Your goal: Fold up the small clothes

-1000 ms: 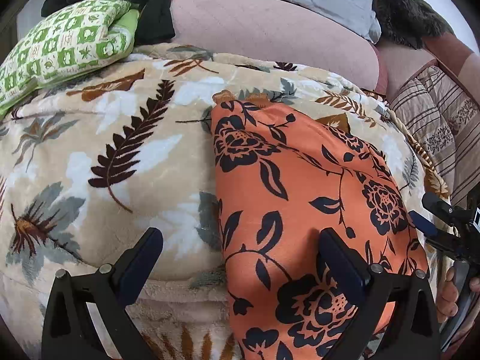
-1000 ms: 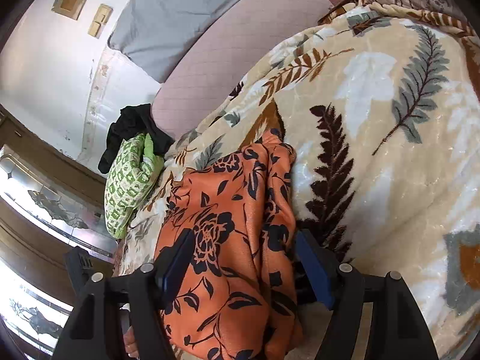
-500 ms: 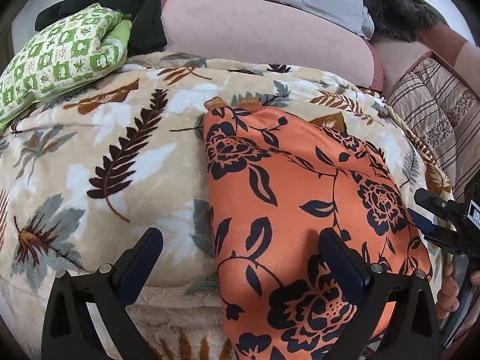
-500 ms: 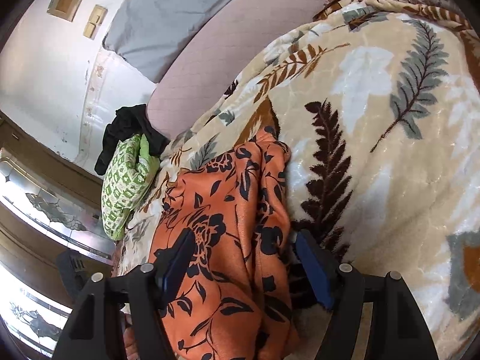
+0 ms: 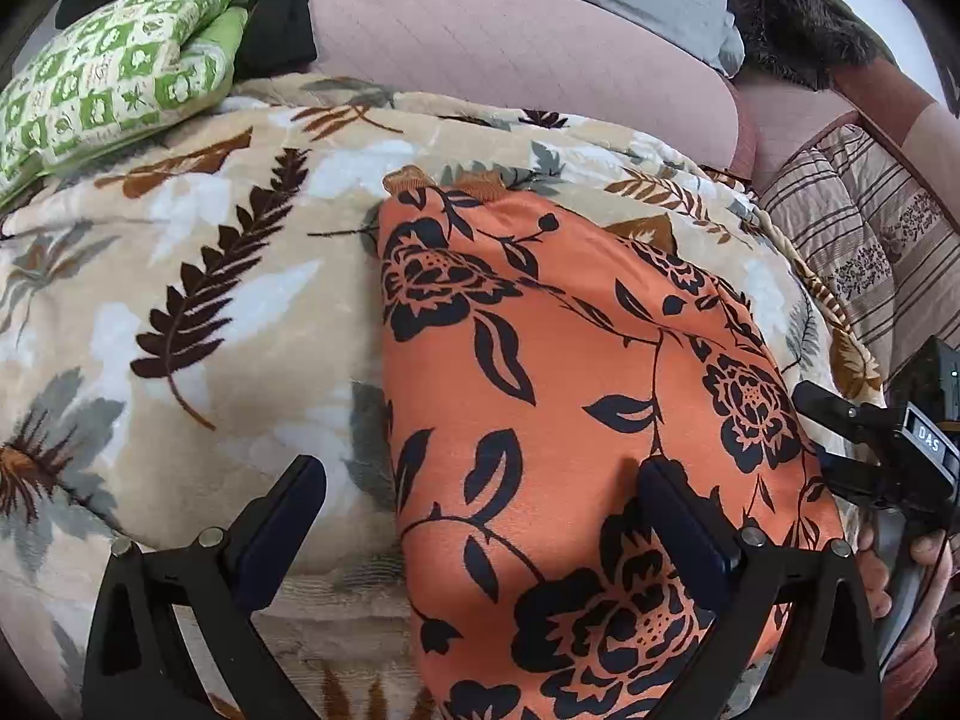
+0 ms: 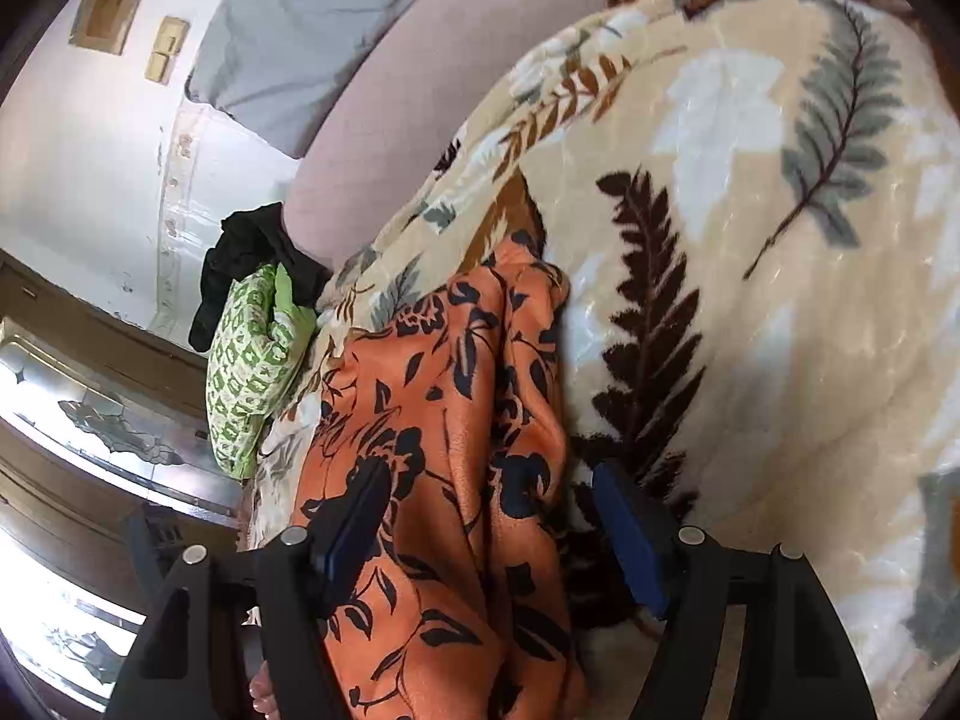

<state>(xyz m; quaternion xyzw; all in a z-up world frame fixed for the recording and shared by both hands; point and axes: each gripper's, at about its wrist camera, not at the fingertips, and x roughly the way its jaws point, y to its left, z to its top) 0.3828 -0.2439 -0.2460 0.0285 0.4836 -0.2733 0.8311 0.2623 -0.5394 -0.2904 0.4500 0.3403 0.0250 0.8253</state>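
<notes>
Left wrist view: the left gripper (image 5: 480, 510) has its fingers spread wide and holds nothing. Its right finger (image 5: 684, 516) lies over the orange cloth (image 5: 570, 390); its left finger (image 5: 282, 516) is over the blanket (image 5: 180, 270), so the cloth's left edge runs between them — likely lined up for a pinch on that edge. The cloth lies flat on the blanket, from centre toward 5 o'clock. A green pillow (image 5: 114, 72) sits at 10 o'clock. The right gripper (image 5: 870, 450) shows at 3 o'clock, by the cloth's right edge.

Right wrist view: the right gripper (image 6: 486, 528) is also wide open and empty. The cloth (image 6: 444, 420) runs from centre down to 6 o'clock, its bunched right edge between the fingers — a fair place to take hold for a fold. The blanket (image 6: 750, 240) fills 1 to 4 o'clock; the pillow (image 6: 252, 366) is at 9 o'clock.
</notes>
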